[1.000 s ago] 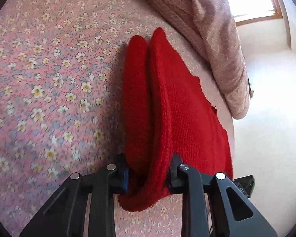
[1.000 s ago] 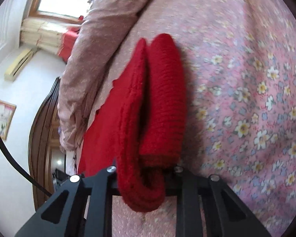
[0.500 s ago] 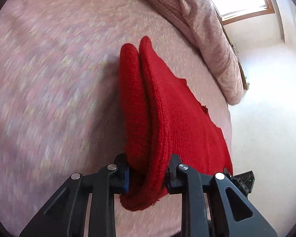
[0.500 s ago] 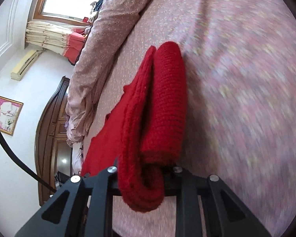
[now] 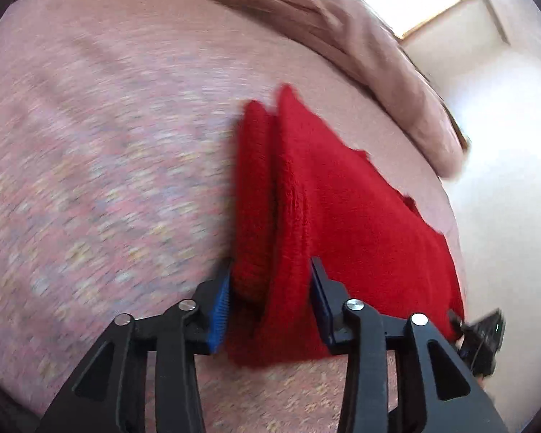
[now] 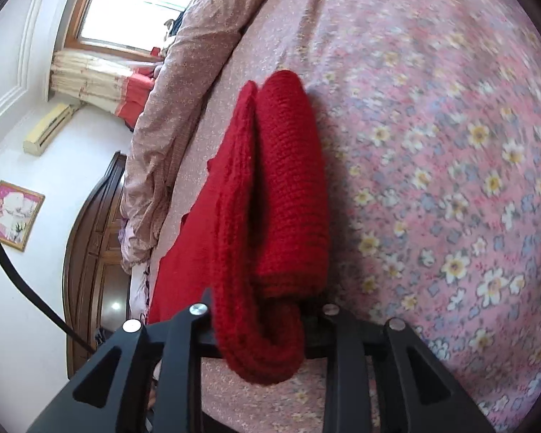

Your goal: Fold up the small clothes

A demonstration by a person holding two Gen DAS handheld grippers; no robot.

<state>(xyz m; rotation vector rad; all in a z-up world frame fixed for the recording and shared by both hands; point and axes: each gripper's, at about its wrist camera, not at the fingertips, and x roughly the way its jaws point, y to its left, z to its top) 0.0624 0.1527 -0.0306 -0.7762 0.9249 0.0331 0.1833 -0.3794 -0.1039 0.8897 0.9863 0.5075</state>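
A red knitted garment [image 5: 328,209] lies folded over on a pink floral bed sheet [image 5: 108,151]. My left gripper [image 5: 270,296] has its blue-padded jaws parted, with the doubled edge of the garment sitting loosely between them. In the right wrist view the same red garment [image 6: 270,202] shows two thick folded layers, and my right gripper [image 6: 263,321] is shut on its near end, which curls over the jaws. The left view is blurred by motion.
A crumpled pink quilt [image 5: 342,25] lies along the far side of the bed, and it also shows in the right wrist view [image 6: 184,83]. A dark wooden headboard [image 6: 90,245], a window [image 6: 140,3] and a white wall stand beyond the bed.
My left gripper's jaws have spread apart from their earlier grip on the garment's fold. Both views have shifted over the bed; the right gripper keeps its hold.
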